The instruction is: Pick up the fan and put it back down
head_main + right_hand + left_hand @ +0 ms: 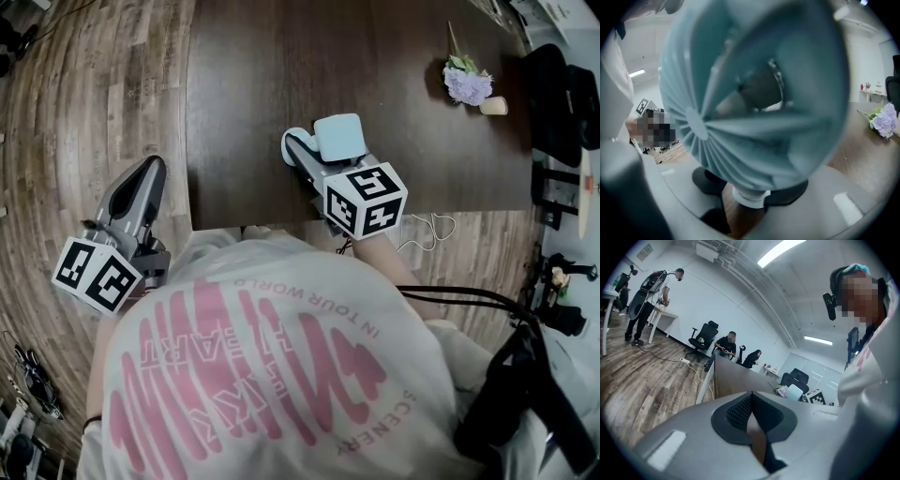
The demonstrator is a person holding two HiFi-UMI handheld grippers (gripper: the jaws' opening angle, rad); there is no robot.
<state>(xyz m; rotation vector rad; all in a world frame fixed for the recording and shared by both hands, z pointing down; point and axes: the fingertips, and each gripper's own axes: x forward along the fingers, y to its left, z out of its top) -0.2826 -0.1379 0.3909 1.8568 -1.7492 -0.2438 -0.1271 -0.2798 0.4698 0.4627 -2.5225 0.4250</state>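
Wood-plank floor (94,84) surrounds a dark brown table (272,66), which takes up the upper centre of the head view. The person's white T-shirt (281,375) with pink print fills the lower part of that view, just short of the table's near edge. The left gripper (148,173) is off the table, above the floor just beside the table's left edge, pointing away from the person. Its jaws stand together at the tips with nothing between them, as its own view confirms (751,399). The right gripper (317,150) is over the near part of the table, with its marker cube (366,199) at the near edge. Its jaws are clamped on the fan (339,138), a pale blue unit. In the right gripper view the ribbed fan head (754,93) fills most of the frame and leans toward the camera. The white neck beneath the head sits between the dark pads (785,192), which press on it from both sides. Whether the fan's lower end touches the tabletop cannot be determined. A small bunch of purple flowers (466,84) lies on the far right of the table, well apart from the fan. A thin white cable (429,228) lies on the floor just past the table's near right corner.
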